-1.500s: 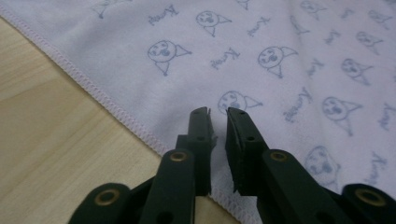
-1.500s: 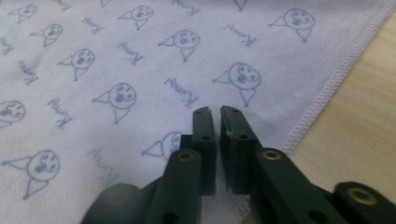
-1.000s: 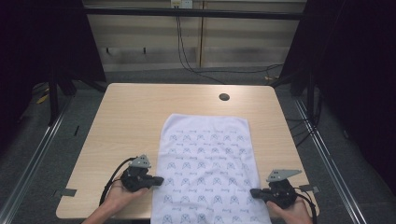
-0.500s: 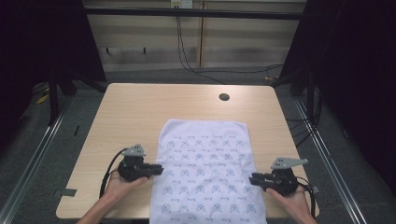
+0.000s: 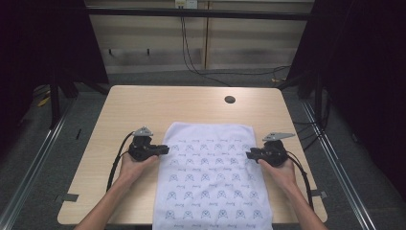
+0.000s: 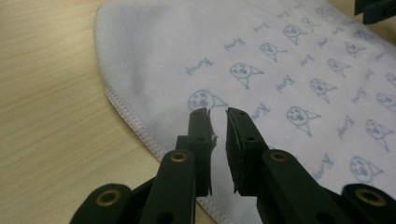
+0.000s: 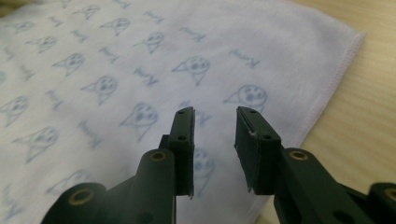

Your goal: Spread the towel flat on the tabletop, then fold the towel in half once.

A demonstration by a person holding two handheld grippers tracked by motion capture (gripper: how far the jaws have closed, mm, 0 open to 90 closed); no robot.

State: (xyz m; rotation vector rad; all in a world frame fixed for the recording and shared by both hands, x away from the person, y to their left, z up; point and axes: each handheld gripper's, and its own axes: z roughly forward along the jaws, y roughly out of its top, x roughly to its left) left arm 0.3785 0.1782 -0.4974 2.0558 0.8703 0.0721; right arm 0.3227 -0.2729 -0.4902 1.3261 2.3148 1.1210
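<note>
- High view: a white towel (image 5: 213,177) printed with small blue figures lies flat on the bench (image 5: 143,108), its long axis running from the person's edge toward the far edge.
- Its far short edge lies about mid-bench; its near end reaches the front edge, toward the person.
- It sits a little right of the bench's middle, long sides roughly parallel to the bench's sides.
- Left hand-held gripper (image 5: 165,149) sits at the towel's left long edge, pointing inward; in the left gripper view its jaws have just been closing and stand a narrow gap apart, with nothing between them, above the stitched hem (image 6: 135,126).
- Right hand-held gripper (image 5: 249,154) sits at the right long edge, pointing inward; in the right gripper view its jaws have just been opening, stand wider apart and hold nothing, with towel below.
- Bench top is pale wood with a dark round hole (image 5: 230,99) near its far edge.
- Beyond lie grey floor, black cables (image 5: 201,67) and dark curtains (image 5: 364,72) at both sides.
</note>
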